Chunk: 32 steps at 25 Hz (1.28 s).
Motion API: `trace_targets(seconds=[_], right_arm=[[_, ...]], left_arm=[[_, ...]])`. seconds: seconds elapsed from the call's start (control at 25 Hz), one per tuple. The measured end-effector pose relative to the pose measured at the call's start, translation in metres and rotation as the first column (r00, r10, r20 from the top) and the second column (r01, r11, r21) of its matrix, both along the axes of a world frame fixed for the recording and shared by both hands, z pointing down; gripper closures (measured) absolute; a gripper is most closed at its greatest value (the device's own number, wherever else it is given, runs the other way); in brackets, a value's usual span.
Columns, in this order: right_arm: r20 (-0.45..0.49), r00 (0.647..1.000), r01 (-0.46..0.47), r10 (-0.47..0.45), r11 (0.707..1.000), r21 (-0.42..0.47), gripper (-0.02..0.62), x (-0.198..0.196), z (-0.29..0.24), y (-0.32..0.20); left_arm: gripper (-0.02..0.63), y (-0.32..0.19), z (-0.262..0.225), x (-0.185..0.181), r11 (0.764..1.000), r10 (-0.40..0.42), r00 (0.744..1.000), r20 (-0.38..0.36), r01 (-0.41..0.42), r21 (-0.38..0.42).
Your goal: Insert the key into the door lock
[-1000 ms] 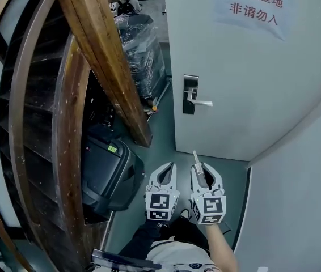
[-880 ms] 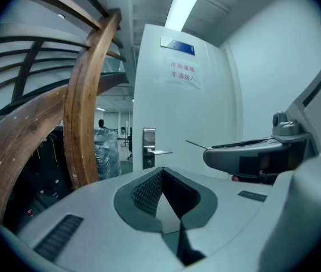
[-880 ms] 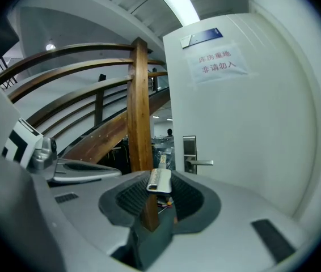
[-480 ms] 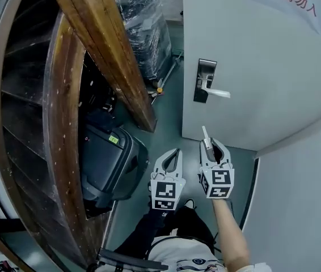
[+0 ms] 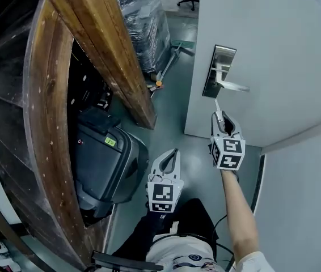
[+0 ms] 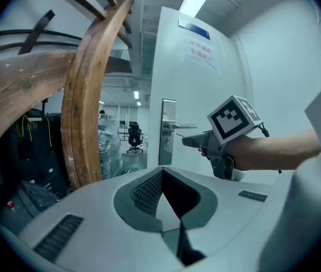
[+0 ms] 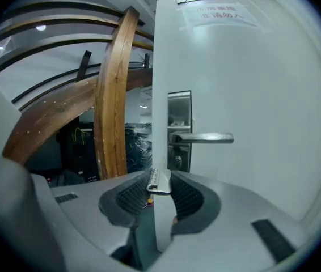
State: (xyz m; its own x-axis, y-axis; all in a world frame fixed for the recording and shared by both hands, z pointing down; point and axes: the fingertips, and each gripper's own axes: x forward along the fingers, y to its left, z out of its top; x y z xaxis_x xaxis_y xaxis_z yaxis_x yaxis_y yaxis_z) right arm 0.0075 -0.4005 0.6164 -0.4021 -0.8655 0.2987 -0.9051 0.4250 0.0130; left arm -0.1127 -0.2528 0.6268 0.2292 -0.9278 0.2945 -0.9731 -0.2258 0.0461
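The white door [image 5: 274, 44] bears a steel lock plate [image 5: 218, 69] with a lever handle [image 5: 232, 86]. My right gripper [image 5: 222, 118] is shut on a silver key [image 5: 218, 107] that points up at the plate from just under the handle, a short gap away. In the right gripper view the key [image 7: 154, 181] sticks out between the jaws, with the keyhole [image 7: 177, 161] slightly to its right under the handle [image 7: 203, 137]. My left gripper [image 5: 169, 154] hangs lower and to the left, shut with nothing in it. From the left gripper view, the right gripper [image 6: 220, 143] is near the lock plate [image 6: 168, 130].
A curved wooden stair beam [image 5: 106, 55] slants down left of the door. Dark cases [image 5: 106, 157] sit under it, and a plastic-wrapped pallet [image 5: 143, 21] stands further back. A grey wall [image 5: 302, 203] closes in on the right. A paper sign [image 7: 214, 13] hangs high on the door.
My right gripper has carried the key up and forward, from beside the left gripper to just below the lever handle. The left gripper has stayed low.
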Motion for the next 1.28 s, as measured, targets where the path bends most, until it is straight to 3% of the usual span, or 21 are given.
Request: trace_targets(seconds=[0.56,1.08,1.28], right_arm=[[-0.058,0.997,-0.054,0.053,0.998,-0.022,0.477,-0.003,0.031,-0.070],[-0.053,0.997,-0.056,0.054,0.998,-0.034,0.477,-0.001,0.040,-0.089],[-0.052,0.993,-0.105,0.102,0.993,-0.053,0.477,-0.001,0.044,-0.092]], left_arm=[[0.604,-0.044,0.026,-0.019,1.000,-0.007,1.000,-0.030,0.007,0.006],[0.604,-0.057,0.040,-0.027,1.000,-0.020,0.999,-0.037,0.020,-0.017],[0.604,-0.058,0.043,-0.025,0.999,-0.025,0.999,-0.041,0.024,-0.026]])
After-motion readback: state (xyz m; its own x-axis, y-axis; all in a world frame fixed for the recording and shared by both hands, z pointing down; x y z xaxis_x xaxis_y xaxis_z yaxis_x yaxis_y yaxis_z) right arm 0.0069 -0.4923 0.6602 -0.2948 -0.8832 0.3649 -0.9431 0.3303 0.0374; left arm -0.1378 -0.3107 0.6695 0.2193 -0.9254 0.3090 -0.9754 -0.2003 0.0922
